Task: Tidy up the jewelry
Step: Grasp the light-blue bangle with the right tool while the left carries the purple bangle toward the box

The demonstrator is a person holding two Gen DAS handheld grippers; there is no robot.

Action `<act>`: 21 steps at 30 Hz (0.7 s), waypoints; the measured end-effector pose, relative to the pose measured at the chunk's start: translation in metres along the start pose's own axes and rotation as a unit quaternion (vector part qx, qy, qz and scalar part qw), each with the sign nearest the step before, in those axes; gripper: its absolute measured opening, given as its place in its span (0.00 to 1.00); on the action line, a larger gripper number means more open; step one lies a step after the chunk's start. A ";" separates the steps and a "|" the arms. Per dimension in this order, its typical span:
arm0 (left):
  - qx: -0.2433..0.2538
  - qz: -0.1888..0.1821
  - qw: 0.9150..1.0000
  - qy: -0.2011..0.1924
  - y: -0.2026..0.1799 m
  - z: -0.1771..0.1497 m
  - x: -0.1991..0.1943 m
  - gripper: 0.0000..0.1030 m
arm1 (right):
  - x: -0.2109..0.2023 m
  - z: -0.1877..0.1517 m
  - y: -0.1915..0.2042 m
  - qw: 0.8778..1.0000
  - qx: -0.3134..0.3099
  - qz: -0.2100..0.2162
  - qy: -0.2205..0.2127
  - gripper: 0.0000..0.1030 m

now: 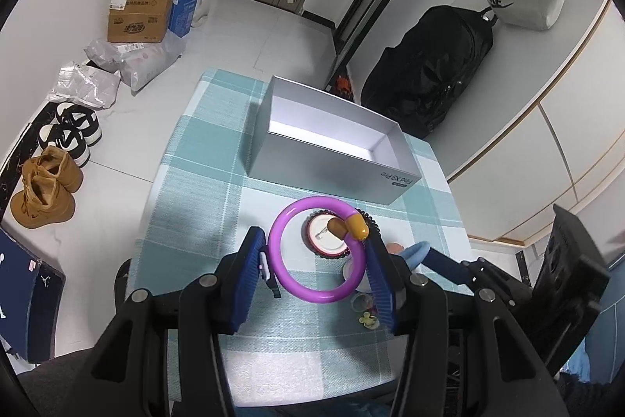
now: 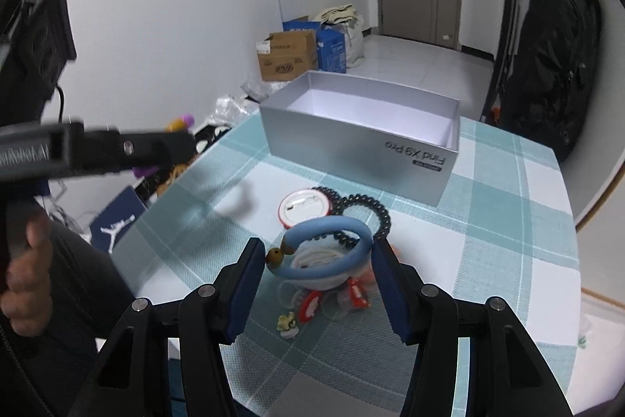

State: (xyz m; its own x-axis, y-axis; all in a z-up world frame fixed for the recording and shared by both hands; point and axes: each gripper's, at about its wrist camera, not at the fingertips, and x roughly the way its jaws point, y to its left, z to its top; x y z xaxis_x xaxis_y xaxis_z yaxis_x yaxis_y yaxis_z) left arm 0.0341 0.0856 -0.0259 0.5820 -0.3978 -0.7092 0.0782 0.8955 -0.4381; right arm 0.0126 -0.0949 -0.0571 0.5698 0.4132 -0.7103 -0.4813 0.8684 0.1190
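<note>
My left gripper [image 1: 317, 253] is shut on a purple ring bracelet [image 1: 282, 266] with an orange-brown clasp and holds it above the table. My right gripper [image 2: 318, 260] is shut on a blue ring bracelet [image 2: 332, 223] with a brown bead clasp, above a pile of jewelry. Under them lie a round red-rimmed pin badge [image 2: 306, 208], a black bead bracelet [image 2: 381, 217], red hair clips [image 2: 310, 305] and a small yellow flower piece [image 2: 287, 323]. An open silver box [image 1: 332, 139], empty inside, stands beyond on the checked cloth; it also shows in the right wrist view [image 2: 363, 143].
The teal checked tablecloth [image 1: 195, 174] covers a small table. Shoes [image 1: 43, 198], bags and cardboard boxes [image 1: 140, 12] lie on the floor to the left. A black backpack [image 1: 433, 73] leans at the right. The left gripper's body [image 2: 97, 147] reaches in from the left in the right wrist view.
</note>
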 end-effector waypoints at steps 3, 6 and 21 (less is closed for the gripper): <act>0.004 0.001 1.000 0.003 -0.005 0.001 0.004 0.44 | 0.000 0.003 -0.009 1.000 0.016 0.009 -0.001 0.54; 0.010 0.001 1.000 0.005 -0.011 0.003 0.008 0.44 | 0.001 0.005 -0.018 0.999 0.032 0.020 -0.004 0.54; 0.030 0.017 0.999 0.002 -0.025 0.031 0.022 0.44 | -0.020 0.042 -0.046 0.993 0.070 0.069 -0.059 0.54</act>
State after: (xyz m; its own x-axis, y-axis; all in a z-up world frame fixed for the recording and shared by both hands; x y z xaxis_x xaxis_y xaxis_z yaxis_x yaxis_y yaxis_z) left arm 0.0701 0.0602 -0.0137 0.5825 -0.3684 -0.7245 0.1069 0.9184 -0.3810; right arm 0.0514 -0.1314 -0.0193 0.5826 0.5530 -0.5956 -0.4670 0.8275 0.3115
